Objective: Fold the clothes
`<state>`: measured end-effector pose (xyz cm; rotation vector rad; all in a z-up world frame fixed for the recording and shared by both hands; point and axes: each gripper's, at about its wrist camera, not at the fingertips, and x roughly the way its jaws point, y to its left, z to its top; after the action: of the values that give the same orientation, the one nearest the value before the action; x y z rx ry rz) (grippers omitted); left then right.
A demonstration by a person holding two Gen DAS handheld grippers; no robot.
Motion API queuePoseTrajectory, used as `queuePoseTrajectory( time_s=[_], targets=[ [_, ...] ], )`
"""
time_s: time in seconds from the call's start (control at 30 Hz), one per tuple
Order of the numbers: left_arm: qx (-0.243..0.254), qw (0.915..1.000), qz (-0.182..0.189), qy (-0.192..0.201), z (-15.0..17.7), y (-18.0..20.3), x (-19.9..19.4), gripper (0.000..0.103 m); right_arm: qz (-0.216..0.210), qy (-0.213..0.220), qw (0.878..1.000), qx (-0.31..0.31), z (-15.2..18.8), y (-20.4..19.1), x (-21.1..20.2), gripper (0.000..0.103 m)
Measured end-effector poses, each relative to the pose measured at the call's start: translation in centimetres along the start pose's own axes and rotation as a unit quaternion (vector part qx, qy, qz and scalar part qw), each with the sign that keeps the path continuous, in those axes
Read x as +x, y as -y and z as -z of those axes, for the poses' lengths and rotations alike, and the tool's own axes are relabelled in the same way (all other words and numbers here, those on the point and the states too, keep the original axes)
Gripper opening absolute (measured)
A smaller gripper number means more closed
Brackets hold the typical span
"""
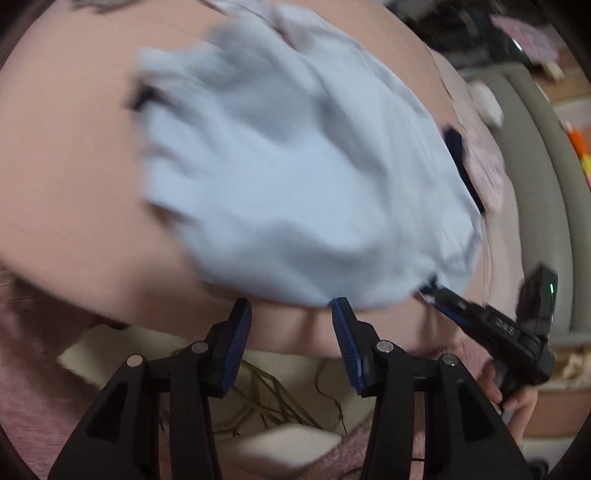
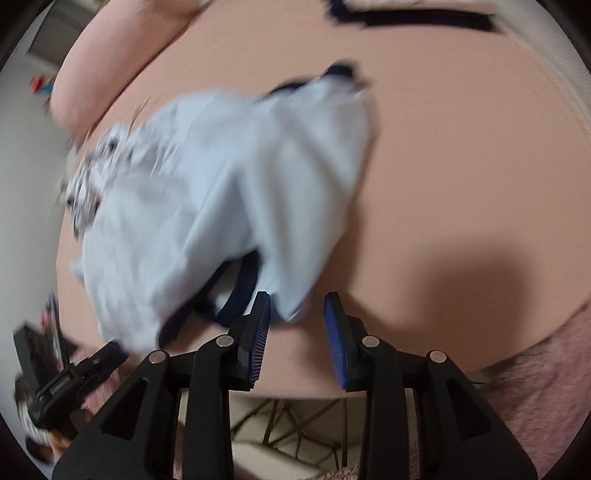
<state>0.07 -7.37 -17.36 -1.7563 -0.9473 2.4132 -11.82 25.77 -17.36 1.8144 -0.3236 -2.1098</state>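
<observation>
A light blue garment (image 1: 295, 166) with navy trim lies crumpled and motion-blurred on the pink bed sheet (image 1: 66, 166). My left gripper (image 1: 291, 325) is open at the garment's near hem, and its right fingertip (image 1: 340, 306) is at the cloth edge. In the right wrist view the same garment (image 2: 221, 192) spreads to the left, with a navy band (image 2: 236, 291) curling under it. My right gripper (image 2: 297, 321) is open, and a corner of the garment lies just ahead of its gap. A hand (image 1: 517, 391) holds the right gripper (image 1: 454, 302) at the garment's right corner.
A pink fuzzy blanket (image 2: 535, 369) hangs over the near bed edge. Patterned cloth (image 2: 88, 184) lies by the garment's far left, and a dark strip (image 2: 424, 18) lies at the back. Grey padding (image 1: 539, 184) borders the bed. Patterned floor (image 2: 288, 417) shows below.
</observation>
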Motion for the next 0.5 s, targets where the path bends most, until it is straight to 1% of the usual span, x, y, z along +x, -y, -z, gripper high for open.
queuePoseTrajectory(
  time_s=[0.03, 0.07, 0.1, 0.13, 0.17, 0.23, 0.3, 0.33, 0.37, 0.4, 0.5],
  targets=[
    [0.007, 1.0000, -0.001, 0.005, -0.4, 0.5, 0.0, 0.048, -0.004, -0.010, 1.000, -0.002, 0.1, -0.2, 0.6, 0.037],
    [0.014, 0.9999, -0.002, 0.009, -0.9, 0.9, 0.1, 0.047, 0.004, -0.003, 1.000, -0.006, -0.2, -0.4, 0.9, 0.040],
    [0.021, 0.9997, -0.004, 0.014, -1.3, 1.4, 0.1, 0.045, 0.013, 0.007, 1.000, -0.009, -0.4, -0.6, 1.1, 0.040],
    [0.028, 0.9994, -0.005, 0.019, -1.8, 1.9, 0.1, 0.044, 0.022, 0.016, 1.000, -0.013, -0.7, -0.9, 1.4, 0.036],
    [0.035, 0.9991, -0.006, 0.024, -2.2, 2.3, 0.1, 0.041, 0.032, 0.026, 0.999, -0.016, -0.9, -1.1, 1.6, 0.028],
    [0.049, 0.9982, -0.008, 0.033, -3.1, 3.3, 0.2, 0.040, 0.080, 0.056, 0.995, -0.038, -1.2, -2.1, 0.8, 0.028],
    [0.063, 0.9970, -0.011, 0.042, -4.0, 4.2, 0.3, 0.040, 0.113, 0.090, 0.988, -0.048, -1.3, -2.2, -0.7, 0.028],
    [0.071, 0.9963, -0.012, 0.047, -4.5, 4.7, 0.3, 0.040, 0.129, 0.107, 0.984, -0.053, -1.4, -2.3, -1.5, 0.030],
    [0.065, 0.9967, -0.011, 0.048, -5.2, 4.6, 0.3, 0.040, 0.118, 0.099, 0.987, -0.046, -1.6, -1.9, -1.6, 0.036],
    [0.052, 0.9976, -0.005, 0.046, -5.9, 4.2, 0.5, 0.040, 0.103, 0.086, 0.990, -0.038, -1.7, -1.4, -1.5, 0.039],
    [0.036, 0.9976, 0.019, 0.056, -5.8, 3.3, 0.6, 0.041, 0.030, 0.041, 0.999, -0.009, -1.7, -0.5, -0.2, 0.040]
  ],
)
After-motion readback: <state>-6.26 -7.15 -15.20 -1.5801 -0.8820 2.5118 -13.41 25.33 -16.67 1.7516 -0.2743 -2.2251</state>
